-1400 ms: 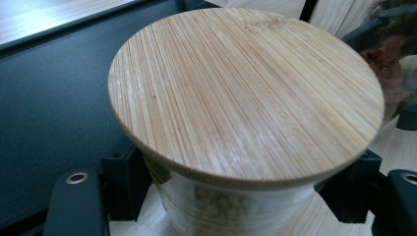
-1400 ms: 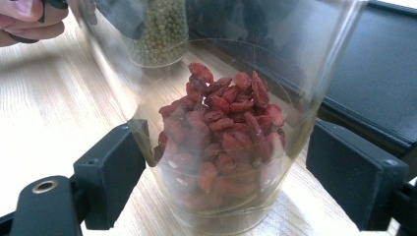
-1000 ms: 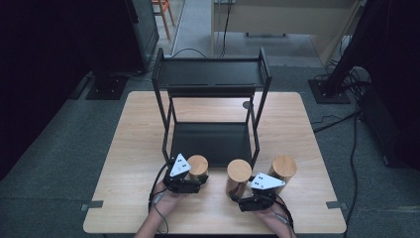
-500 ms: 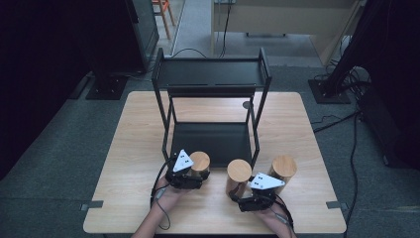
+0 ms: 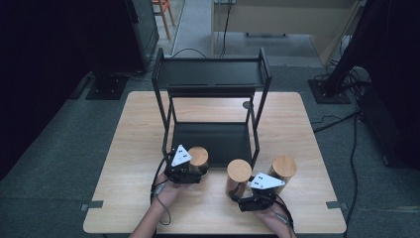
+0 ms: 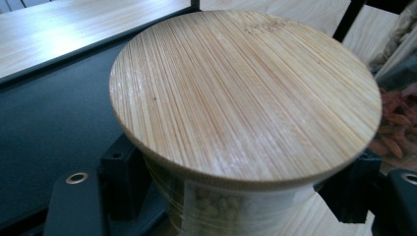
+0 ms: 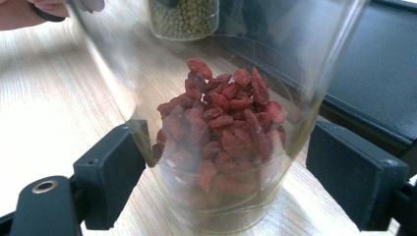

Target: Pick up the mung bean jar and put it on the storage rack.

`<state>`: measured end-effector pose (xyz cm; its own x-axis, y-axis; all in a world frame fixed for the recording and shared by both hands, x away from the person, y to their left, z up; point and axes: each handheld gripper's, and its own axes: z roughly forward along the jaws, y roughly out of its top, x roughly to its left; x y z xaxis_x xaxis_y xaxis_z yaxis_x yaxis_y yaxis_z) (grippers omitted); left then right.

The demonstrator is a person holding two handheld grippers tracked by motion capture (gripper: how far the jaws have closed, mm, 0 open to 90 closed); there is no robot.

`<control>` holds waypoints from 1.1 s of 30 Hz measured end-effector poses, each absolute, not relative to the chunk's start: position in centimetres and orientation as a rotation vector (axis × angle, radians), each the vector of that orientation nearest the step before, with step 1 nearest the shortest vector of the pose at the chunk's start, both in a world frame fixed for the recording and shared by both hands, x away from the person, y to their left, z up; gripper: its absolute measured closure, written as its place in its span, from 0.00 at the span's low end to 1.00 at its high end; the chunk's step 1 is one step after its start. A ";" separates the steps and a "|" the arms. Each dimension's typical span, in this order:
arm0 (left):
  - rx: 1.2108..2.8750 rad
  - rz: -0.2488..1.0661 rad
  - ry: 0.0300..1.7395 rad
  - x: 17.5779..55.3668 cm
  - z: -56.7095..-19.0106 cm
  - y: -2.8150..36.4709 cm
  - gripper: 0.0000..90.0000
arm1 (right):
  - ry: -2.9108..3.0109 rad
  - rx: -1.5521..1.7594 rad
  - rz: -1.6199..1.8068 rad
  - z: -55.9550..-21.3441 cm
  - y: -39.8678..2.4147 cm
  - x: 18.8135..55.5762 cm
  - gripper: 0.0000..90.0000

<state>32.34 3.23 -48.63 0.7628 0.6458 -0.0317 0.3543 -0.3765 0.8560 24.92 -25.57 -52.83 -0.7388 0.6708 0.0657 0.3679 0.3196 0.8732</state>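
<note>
Three glass jars with round bamboo lids stand upright, long axes vertical, in a row near the front edge of the surface (image 5: 124,148), just in front of the black two-tier rack (image 5: 213,74) that stands at the middle of the surface toward its back edge. The left hand-held gripper (image 5: 190,171) has its jaws on either side of the left jar (image 5: 198,157), which stands at the front edge of the rack's lower shelf; the left gripper view looks down on the jar's lid (image 6: 246,93) with pale round beans behind the glass beneath it and a black jaw close on each side of the glass, though whether they press it I cannot tell. The right hand-held gripper (image 5: 247,193) sits at the foot of the middle jar (image 5: 238,173); its own view shows this jar (image 7: 216,123) part filled with red dried berries, the jaws spread with a gap between each one and the glass. That view also shows the green-bean jar (image 7: 184,19) farther off. The third jar (image 5: 284,167) stands just right of the middle one, close beside the right hand-held gripper's grey plate. The rack's front right post rises just behind the middle jar.
</note>
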 end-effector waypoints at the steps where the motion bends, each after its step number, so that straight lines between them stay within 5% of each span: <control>1: 1.998 0.383 0.756 32.4 -48.6 3.3 0.29 | 2.282 0.932 1.385 -52.8 -25.6 24.9 0.17; 33: 2.019 0.421 0.739 34.2 -47.3 1.8 0.29 | 2.285 0.935 1.384 -52.8 -25.6 24.9 0.17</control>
<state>34.21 1.77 -47.29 0.7619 0.6476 0.0051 0.3350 -0.4009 0.8527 24.94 -25.57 -52.84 -0.7390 0.6702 0.0684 0.3710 0.3201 0.8717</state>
